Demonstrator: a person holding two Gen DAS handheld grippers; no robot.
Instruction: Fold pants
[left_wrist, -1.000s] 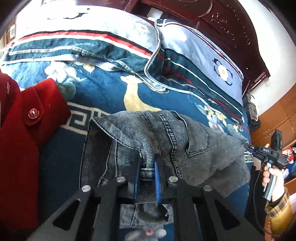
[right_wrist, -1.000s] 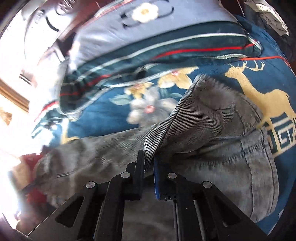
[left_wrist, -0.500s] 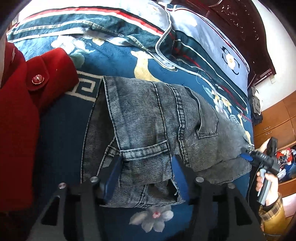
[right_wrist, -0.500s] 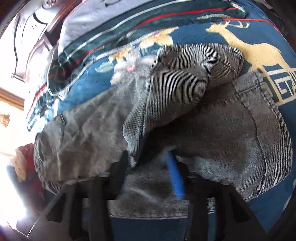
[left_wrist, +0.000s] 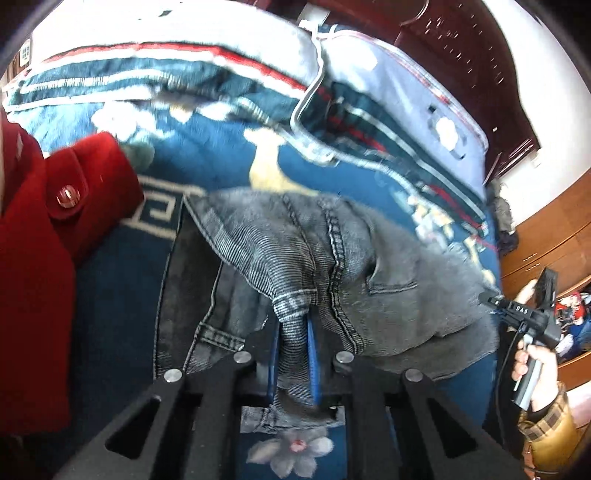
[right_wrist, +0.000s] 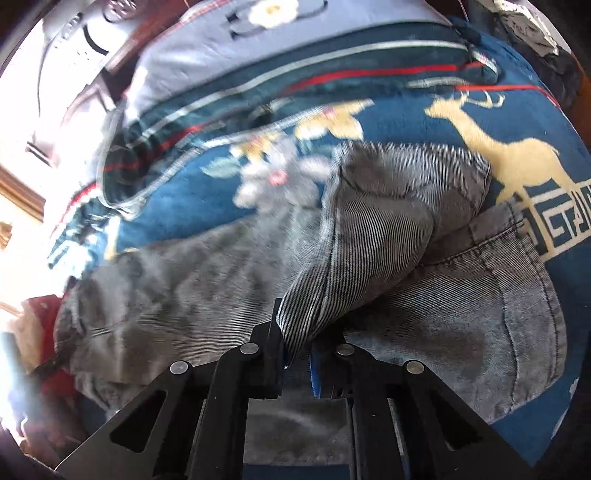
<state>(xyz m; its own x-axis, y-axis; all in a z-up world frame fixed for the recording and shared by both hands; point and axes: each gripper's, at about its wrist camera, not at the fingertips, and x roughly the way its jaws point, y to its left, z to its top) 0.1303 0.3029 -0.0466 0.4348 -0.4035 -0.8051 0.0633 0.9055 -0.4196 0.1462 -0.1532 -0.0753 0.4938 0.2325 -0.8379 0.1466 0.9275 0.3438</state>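
- Both claws have just been closing again, after standing wide half a second ago with the pants lying flat under them.
- Left claw (left_wrist: 291, 354) now pinches a bunched fold of the pants (left_wrist: 332, 266), near the waistband seam; denim fills the gap between its blue pads.
- Right claw (right_wrist: 297, 354) is clamped on a corner of the striped inner side of the pants (right_wrist: 369, 236), with cloth squeezed into the slit between its pads.
- The pants sit on the bed (left_wrist: 110, 295), over the blue deer blanket, and the pinched parts are tenting up off the rest again.
- My read: that's a regrip, so the next fold is set up but not laid over yet. Pants look partly doubled, still lumpy.
- Count: one pair of pants, two claws, one red coat (left_wrist: 33, 277) at the left edge of the left view just beside the pants, two pillows (left_wrist: 388, 92) at the head of the bed.
- In the left view you can also see the right claw (left_wrist: 491, 299) at the far end of the pants, hand (left_wrist: 535, 362) on its grip.
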